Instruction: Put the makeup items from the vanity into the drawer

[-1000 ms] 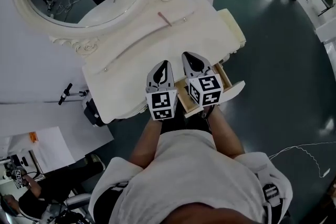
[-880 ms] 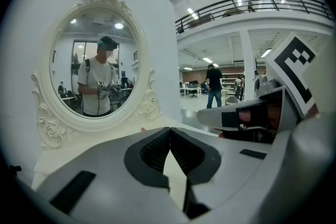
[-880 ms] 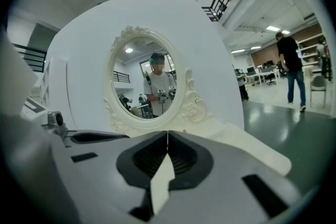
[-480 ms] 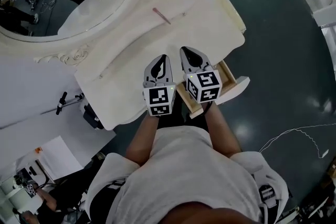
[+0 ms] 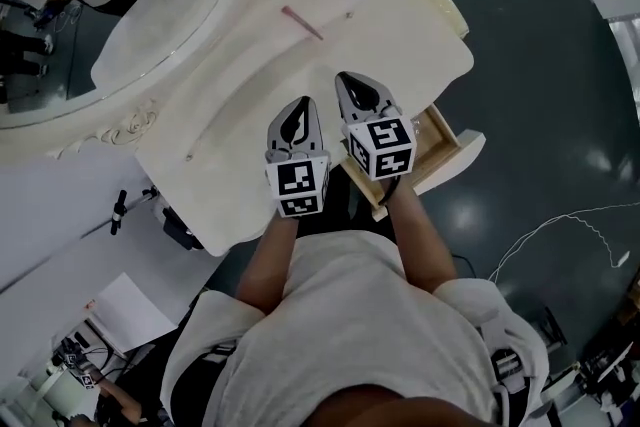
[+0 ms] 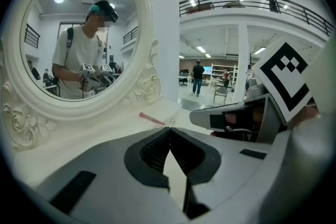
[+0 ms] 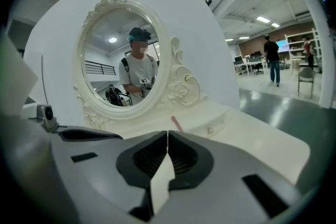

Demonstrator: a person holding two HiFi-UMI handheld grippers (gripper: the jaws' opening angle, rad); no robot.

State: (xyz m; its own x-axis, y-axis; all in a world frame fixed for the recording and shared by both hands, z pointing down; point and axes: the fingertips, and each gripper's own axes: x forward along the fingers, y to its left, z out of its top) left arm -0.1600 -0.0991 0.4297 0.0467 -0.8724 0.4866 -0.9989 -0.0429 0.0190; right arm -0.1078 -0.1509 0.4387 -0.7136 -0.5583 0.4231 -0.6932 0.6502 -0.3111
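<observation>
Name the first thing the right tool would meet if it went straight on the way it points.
Probably the pink stick, lying on the vanity top just ahead of the shut right tool. Height is unclear: if the tool passes over it, the mirror frame comes next.

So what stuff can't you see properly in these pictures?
- Inside of the drawer: in the head view, the right gripper and the person's arm cover most of it, so what is in it can't be told.
- Pink stick on the vanity top: too small in every view to say which makeup item it is.
- Mirror: cut off by the head view's top left edges.
</observation>
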